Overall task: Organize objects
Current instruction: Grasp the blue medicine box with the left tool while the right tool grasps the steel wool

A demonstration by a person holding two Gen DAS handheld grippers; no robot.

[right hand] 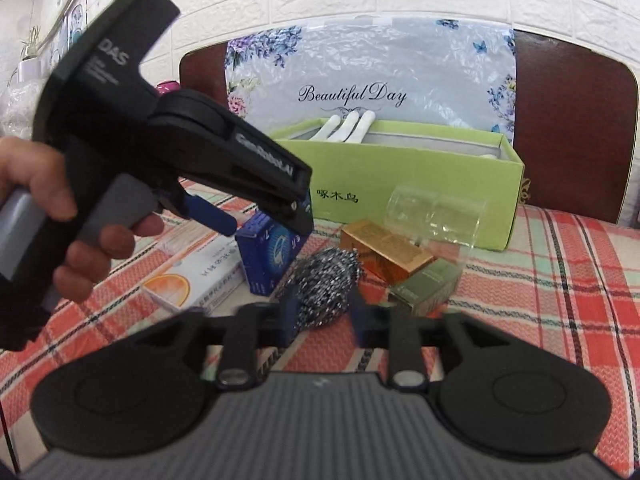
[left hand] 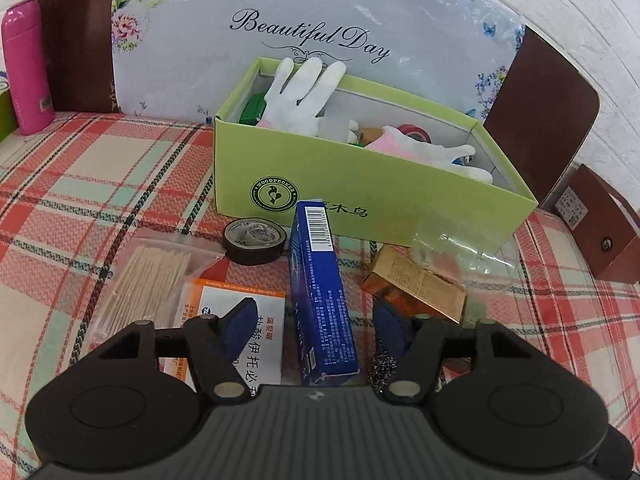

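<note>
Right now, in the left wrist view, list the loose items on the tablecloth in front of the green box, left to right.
Bag of wooden sticks → orange-and-white medicine box → blue box → gold box.

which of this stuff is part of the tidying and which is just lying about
Job:
green box
blue carton
gold carton
tape roll
steel scourer
cotton swabs
left gripper

Lying about:
pink flask
brown chair
</note>
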